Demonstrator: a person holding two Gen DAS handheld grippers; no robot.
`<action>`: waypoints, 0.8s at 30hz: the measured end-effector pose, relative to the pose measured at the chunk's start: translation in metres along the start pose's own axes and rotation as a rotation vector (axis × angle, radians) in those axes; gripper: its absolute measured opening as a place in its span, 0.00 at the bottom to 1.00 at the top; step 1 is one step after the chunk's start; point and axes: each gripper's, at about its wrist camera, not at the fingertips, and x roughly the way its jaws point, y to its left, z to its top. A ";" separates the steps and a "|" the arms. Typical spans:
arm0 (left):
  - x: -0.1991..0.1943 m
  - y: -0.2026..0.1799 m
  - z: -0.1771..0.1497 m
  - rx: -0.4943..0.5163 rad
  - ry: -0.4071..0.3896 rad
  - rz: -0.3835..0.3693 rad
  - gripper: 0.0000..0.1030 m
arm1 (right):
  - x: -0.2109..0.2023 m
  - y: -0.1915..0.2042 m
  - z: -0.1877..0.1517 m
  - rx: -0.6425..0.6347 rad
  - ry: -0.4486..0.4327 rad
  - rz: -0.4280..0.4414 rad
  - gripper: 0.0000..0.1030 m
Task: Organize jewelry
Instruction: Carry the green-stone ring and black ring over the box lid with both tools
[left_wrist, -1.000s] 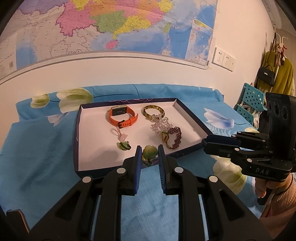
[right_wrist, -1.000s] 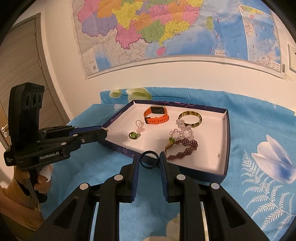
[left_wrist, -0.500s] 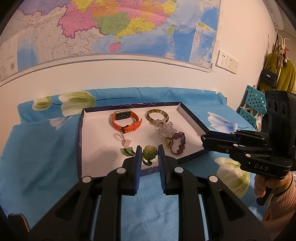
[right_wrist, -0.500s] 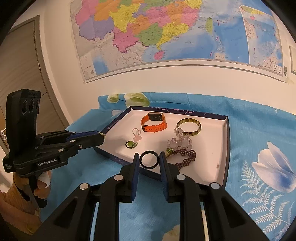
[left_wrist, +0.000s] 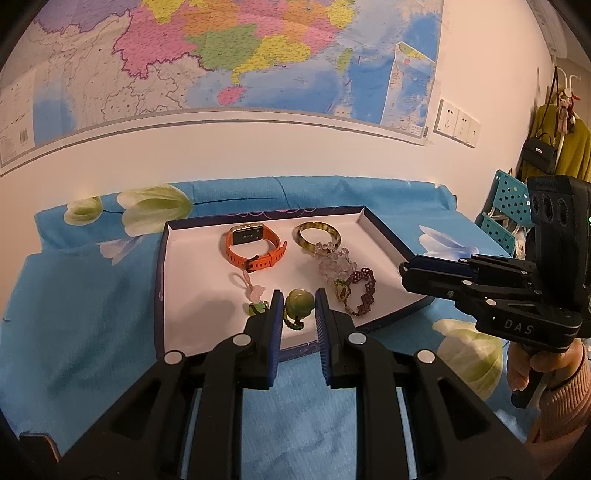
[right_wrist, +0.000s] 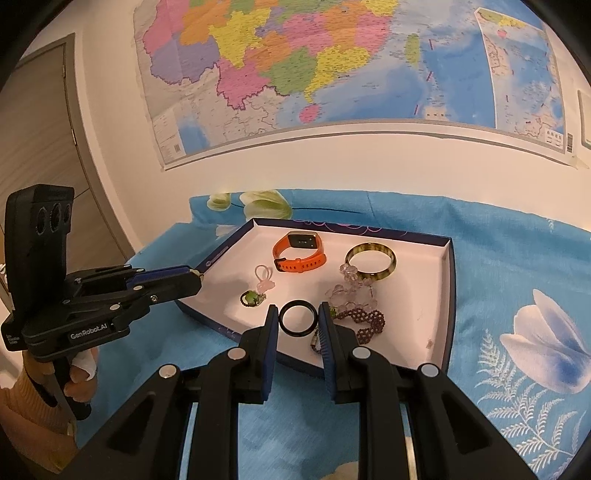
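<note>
While the left gripper (left_wrist: 299, 308) pinches a green carved pendant (left_wrist: 300, 303) between narrow jaws, it hangs over the near edge of the navy tray (left_wrist: 161, 280), so the step in hand looks like setting the piece down on bare white floor. To do it well I would lower it near the tray's close wall, clear of the small green charm (left_wrist: 255, 307) just left of the pendant and the maroon beaded bracelet (left_wrist: 357, 291) to its right, then part the jaws only when the dangling dark cord touches down. The pendant stands upright, its long axis running top to bottom with the cord trailing below.

In the right wrist view, the right gripper (right_wrist: 298, 320) clamps a black ring (right_wrist: 298, 318) by its outer rim, also above the tray's near edge. The ring faces the camera, its hole pointing along the fingers; being round, it has no long axis. It should go flat between charm and bracelet.
</note>
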 end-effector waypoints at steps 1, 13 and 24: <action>0.000 0.000 0.000 0.001 0.000 0.001 0.17 | 0.001 -0.001 0.000 0.001 0.001 0.000 0.19; 0.006 -0.002 0.005 0.010 0.006 0.008 0.17 | 0.008 -0.002 0.003 -0.001 0.005 -0.002 0.19; 0.011 0.000 0.006 0.006 0.012 0.021 0.17 | 0.014 -0.005 0.005 0.005 0.011 -0.006 0.19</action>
